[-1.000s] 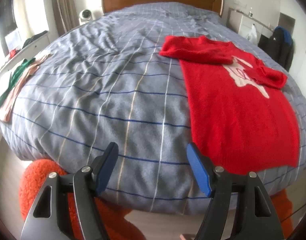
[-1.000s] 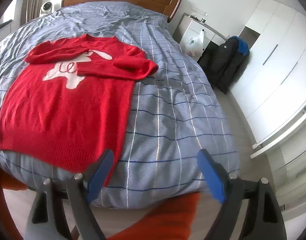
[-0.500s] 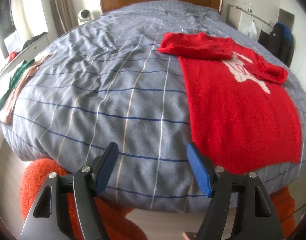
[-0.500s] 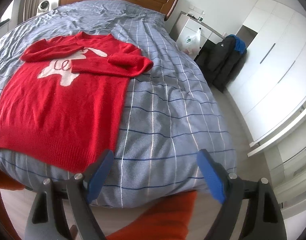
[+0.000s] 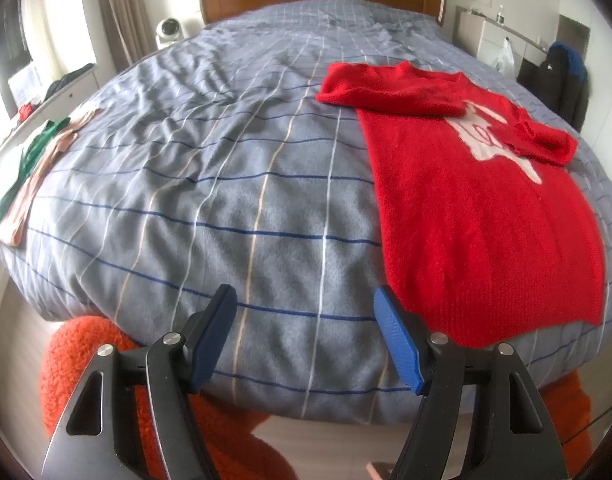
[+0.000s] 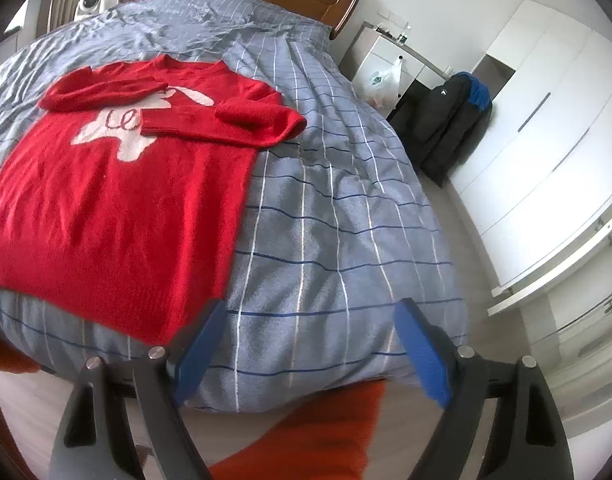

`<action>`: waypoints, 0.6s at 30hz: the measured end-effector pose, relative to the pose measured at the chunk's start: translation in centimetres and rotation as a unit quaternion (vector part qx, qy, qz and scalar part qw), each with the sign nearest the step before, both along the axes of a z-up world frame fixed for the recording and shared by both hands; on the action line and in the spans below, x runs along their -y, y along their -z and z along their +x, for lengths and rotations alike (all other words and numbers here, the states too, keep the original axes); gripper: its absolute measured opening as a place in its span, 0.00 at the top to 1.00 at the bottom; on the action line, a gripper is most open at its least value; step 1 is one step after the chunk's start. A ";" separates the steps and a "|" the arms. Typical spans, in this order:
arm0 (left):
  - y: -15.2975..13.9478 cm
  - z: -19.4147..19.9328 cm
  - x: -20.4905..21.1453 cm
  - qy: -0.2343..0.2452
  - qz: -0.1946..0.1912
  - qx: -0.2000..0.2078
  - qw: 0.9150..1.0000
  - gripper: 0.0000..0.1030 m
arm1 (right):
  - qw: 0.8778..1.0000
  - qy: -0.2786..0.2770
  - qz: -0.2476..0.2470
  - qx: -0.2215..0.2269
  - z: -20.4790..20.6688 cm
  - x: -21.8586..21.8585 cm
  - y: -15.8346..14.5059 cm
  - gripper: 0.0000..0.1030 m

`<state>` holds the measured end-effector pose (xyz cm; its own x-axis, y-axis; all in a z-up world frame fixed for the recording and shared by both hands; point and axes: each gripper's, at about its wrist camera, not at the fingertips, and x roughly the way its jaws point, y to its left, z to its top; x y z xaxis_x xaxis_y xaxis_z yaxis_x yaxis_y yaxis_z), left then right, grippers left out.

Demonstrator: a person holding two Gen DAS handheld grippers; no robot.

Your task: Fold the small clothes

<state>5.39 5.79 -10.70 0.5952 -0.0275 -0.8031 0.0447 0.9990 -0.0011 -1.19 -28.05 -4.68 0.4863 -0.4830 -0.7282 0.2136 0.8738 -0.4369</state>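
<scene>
Sleeves already lie across red sweater [image 5: 478, 220]; left gripper [image 5: 306, 340] and right gripper [image 6: 310, 356] gape empty, so pinch both hem corners evenly, fold toward collar.

Hidden, cropped, unreadable bits

White motif on sweater [image 6: 106, 128] half covered by both folded-in sleeves, shape unclear; in the left view its far sleeve is bunched. Clothes pile [image 5: 22, 168] at the bed's left edge is cropped, items can't be separated. Small bottles on the far dresser [image 6: 386, 52] too small to identify. Orange fuzzy fabric [image 5: 78, 360] below the bed's near edge is mostly hidden by bedding and gripper frames.
</scene>
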 end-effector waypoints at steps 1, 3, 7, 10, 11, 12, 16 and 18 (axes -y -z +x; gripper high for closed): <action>0.0 0.0 0.0 0.000 0.000 0.000 1.000 0.29 | 1.000 -0.001 -0.003 -0.001 0.0 -0.1 0.0 0.18; 0.0 0.0 0.0 0.000 0.000 0.000 1.000 0.29 | 1.000 -0.002 -0.006 -0.002 0.0 -0.1 0.1 0.18; 0.0 0.0 0.0 -0.001 0.000 0.000 1.000 0.29 | 1.000 -0.004 -0.005 -0.006 0.1 0.0 0.2 0.18; 0.0 0.0 0.0 0.000 0.000 0.000 1.000 0.29 | 1.000 -0.005 -0.006 -0.009 0.1 0.0 0.3 0.18; 0.0 0.0 0.0 0.000 0.000 0.000 1.000 0.29 | 1.000 -0.005 -0.006 -0.009 0.1 -0.1 0.4 0.18; 0.0 -0.1 0.0 0.000 0.000 0.000 1.000 0.29 | 1.000 -0.006 -0.006 -0.010 0.1 -0.1 0.4 0.18; 0.0 0.0 0.0 0.000 0.000 0.000 1.000 0.29 | 1.000 -0.007 -0.006 -0.012 0.1 -0.1 0.5 0.18; 0.0 0.0 0.0 0.000 0.000 0.000 1.000 0.29 | 1.000 -0.007 -0.006 -0.013 0.0 -0.2 0.6 0.18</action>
